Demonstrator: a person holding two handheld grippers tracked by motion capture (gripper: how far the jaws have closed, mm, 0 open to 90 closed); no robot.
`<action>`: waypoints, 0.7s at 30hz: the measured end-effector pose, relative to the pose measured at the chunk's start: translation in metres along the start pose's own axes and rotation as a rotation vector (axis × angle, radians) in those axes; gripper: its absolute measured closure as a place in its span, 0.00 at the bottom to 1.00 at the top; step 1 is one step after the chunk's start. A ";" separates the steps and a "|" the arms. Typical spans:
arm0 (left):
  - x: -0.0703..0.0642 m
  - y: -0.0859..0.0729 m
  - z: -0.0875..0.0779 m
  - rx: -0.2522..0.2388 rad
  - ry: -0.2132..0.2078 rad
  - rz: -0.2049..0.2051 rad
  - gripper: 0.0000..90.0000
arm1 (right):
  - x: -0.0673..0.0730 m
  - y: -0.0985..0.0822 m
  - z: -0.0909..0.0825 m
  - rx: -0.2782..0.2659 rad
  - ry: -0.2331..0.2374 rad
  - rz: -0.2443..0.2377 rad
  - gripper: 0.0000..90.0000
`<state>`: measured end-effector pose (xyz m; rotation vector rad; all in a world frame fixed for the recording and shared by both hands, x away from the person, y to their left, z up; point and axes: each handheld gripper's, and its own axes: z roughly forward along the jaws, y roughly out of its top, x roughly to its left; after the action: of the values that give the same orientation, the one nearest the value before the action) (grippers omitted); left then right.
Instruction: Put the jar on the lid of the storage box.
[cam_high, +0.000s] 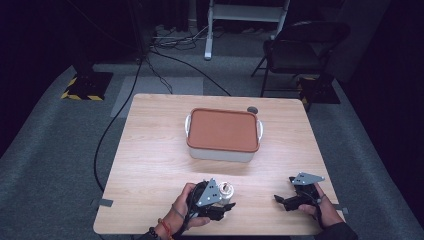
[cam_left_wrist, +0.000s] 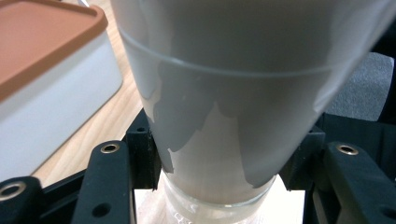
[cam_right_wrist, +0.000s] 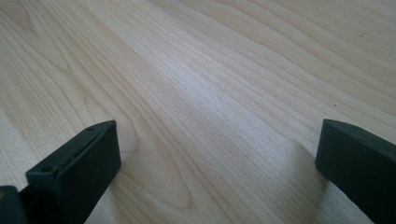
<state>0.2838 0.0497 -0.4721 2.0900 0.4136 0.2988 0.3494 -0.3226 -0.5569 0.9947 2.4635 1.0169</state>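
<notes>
A: Frosted, milky cup, high view. Appears to stand upright on wooden table, near the front edge, left of middle. Well apart from white box with terracotta lid at table centre.

B: Held yet?

A: Clamped by left gripper, reaching in level from the person's side. Right gripper resting off to the right, well apart from cup.

B: And along the left gripper view?

A: Looks up the cup wall from close in. Tapered shape: narrow at the foot, flaring toward the rim. Black jaws pressed on both sides low down, just above a thick clear base. Translucent wall with patchy grey film inside. Contents, if any: cannot tell. Box corner off to the left, apart from cup.

B: Handling?

A: Probably light and stiff. Glass or hard plastic, cannot tell, so best treated as breakable. Smooth wall, likely slippery. Low grip leaves most of the height above the jaws, so prone to tip if swung. Better held a little higher on the wall, or kept upright and lifted slowly. Firm squeeze only, no crushing.

B: Right gripper view?

A: Jaws spread wide over bare wood grain. Nothing between them.
</notes>
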 end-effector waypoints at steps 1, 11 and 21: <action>0.000 0.001 0.000 -0.001 0.003 0.000 0.48 | 0.000 0.000 0.000 0.000 0.000 0.000 0.00; 0.007 0.013 -0.008 -0.026 0.042 -0.016 0.48 | 0.000 0.000 0.000 0.000 0.000 0.000 0.00; 0.015 0.024 -0.013 -0.045 0.079 -0.035 0.48 | 0.000 0.000 0.000 0.000 0.000 0.000 0.00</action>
<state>0.2963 0.0543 -0.4441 2.0292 0.4854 0.3676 0.3494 -0.3226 -0.5569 0.9946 2.4635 1.0167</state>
